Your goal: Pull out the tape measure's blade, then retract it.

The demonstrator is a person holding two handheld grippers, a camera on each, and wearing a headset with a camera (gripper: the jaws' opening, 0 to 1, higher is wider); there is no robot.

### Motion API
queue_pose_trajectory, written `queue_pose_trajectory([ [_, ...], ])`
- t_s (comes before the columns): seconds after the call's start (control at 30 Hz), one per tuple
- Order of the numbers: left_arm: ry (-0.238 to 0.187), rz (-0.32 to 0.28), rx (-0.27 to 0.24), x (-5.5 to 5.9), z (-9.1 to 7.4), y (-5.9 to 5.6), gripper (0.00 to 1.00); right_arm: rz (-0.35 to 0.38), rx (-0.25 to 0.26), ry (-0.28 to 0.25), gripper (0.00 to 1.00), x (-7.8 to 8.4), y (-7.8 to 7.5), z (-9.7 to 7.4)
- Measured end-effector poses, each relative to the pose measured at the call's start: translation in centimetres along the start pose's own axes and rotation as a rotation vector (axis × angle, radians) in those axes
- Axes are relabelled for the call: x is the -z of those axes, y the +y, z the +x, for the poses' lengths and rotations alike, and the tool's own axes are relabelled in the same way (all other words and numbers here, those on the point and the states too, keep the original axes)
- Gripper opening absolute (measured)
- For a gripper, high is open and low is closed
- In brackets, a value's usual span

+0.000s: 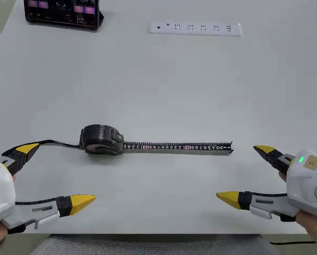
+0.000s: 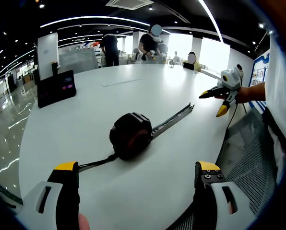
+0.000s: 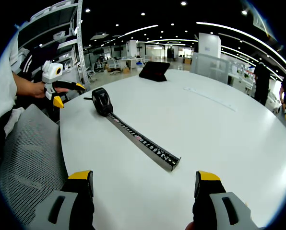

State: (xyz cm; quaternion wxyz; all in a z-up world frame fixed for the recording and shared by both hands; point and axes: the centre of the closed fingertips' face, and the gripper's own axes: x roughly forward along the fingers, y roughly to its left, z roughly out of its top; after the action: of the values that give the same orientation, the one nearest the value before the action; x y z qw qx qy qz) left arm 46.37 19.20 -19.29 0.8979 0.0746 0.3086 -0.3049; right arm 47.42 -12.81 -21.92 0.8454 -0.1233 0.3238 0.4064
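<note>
While the left hand-held gripper (image 1: 60,173) and right hand-held gripper (image 1: 242,172) gape empty, the tape measure's blade (image 1: 177,146) runs rightward.

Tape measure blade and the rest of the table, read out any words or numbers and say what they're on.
Blade: printed scale numerals, too small to read.
Tape measure case: no legible label.
Tablet screen: coloured tiles, blurred.
Power strip: no readable text.

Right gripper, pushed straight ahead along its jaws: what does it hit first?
Probably the blade tip, lying on the table ahead between the right gripper's open jaws; the gripper's height above the table is unclear.
</note>
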Motion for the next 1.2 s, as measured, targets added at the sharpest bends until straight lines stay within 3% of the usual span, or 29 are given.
queue_pose_trajectory([
  [1.2,0.007,0.010,0.011,0.03,0.40,0.20,0.99,-0.002,-0.003,-0.001,0.86,0.02,-0.31,0.72],
])
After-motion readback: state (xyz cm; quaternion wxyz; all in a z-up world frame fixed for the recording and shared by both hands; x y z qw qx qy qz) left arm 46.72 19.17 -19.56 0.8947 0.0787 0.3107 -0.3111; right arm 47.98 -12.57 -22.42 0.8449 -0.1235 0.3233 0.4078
